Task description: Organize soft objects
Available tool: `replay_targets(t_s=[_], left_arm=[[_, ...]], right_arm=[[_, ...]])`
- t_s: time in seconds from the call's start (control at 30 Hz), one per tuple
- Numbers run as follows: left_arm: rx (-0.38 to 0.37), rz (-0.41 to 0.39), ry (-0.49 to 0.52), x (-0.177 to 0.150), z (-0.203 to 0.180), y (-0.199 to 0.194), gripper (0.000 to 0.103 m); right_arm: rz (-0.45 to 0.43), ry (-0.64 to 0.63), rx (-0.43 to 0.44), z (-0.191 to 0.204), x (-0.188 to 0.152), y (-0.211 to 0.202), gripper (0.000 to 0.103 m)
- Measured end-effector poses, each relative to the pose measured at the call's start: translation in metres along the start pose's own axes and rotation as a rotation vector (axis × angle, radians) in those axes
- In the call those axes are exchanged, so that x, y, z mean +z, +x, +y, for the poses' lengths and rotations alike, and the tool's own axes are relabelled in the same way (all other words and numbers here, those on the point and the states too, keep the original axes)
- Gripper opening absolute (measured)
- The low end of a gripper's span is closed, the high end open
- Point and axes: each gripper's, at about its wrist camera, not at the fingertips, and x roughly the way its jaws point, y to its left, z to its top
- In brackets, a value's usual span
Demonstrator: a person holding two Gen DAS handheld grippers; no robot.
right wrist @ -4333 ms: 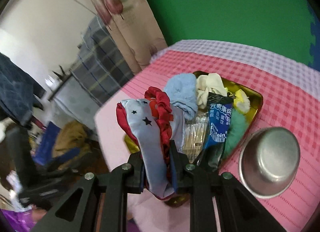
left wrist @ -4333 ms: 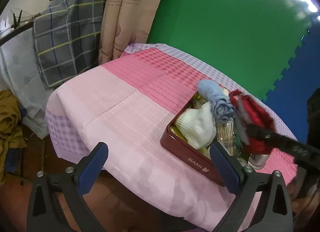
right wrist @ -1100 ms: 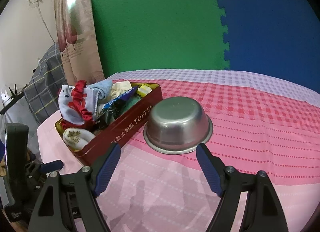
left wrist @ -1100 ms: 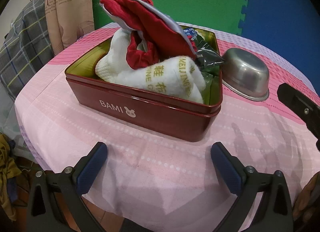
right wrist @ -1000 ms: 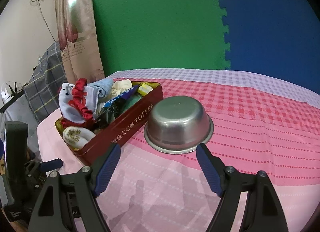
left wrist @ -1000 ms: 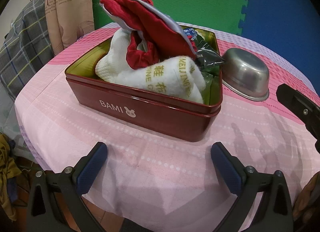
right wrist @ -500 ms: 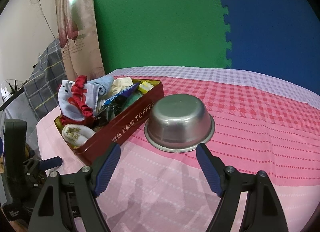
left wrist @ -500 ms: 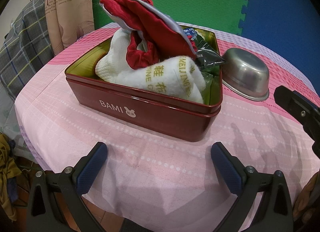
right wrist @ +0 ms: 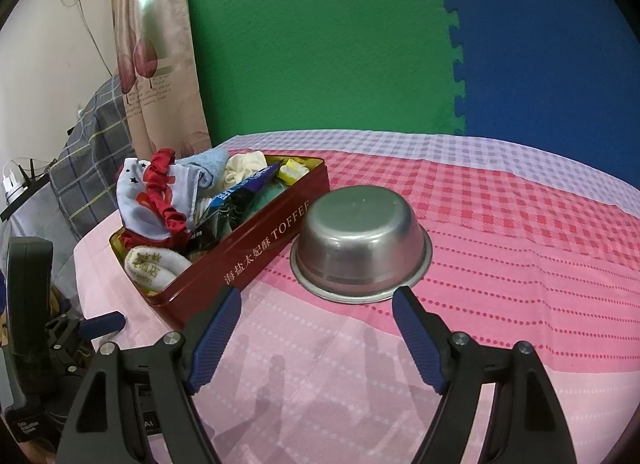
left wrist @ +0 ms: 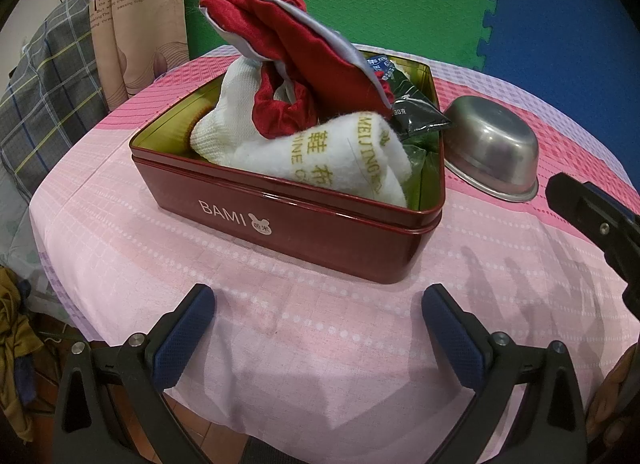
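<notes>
Since a few seconds back, the red-and-pale-blue scrunchie cloth [left wrist: 296,59] has left the right gripper [right wrist: 316,328] and now sits heaped in the red toffee tin [left wrist: 280,223]; over the last second nothing has shifted. Both tools hang near the table's front edge, probably drawn back so the packed tin can be looked over.

Nearest in the left wrist view, the left gripper [left wrist: 320,324] has its blue pads spread wide over bare pink tablecloth [left wrist: 320,364], holding nothing. The right gripper is likewise wide open and empty, with its pads standing just short of the upturned steel bowl [right wrist: 362,240].

Just beyond the left gripper stands the tin, its short "BAMI" end facing it. A white sock [left wrist: 320,151] with gold lettering lies against that near wall, the scrunchie cloth is draped over it and rises above the rim, and dark snack packets [left wrist: 416,115] poke out toward the bowl side. From the right wrist view a light blue cloth [right wrist: 208,163] and a cream one [right wrist: 246,163] fill the far end. The bowl rests beside the tin's long wall, apparently touching it. Judging by this, the soft things are gathered and little remains.
</notes>
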Motion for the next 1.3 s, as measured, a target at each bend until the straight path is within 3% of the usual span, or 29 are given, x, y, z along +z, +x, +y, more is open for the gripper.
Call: replay_targets(t_s=[1.3], left_arm=[[0.001, 0.0, -0.001, -0.0003, -0.0003, 0.0, 0.103]], right_arm=[[0.017, -0.012, -0.002, 0.0016, -0.0005, 0.0033, 0.08]])
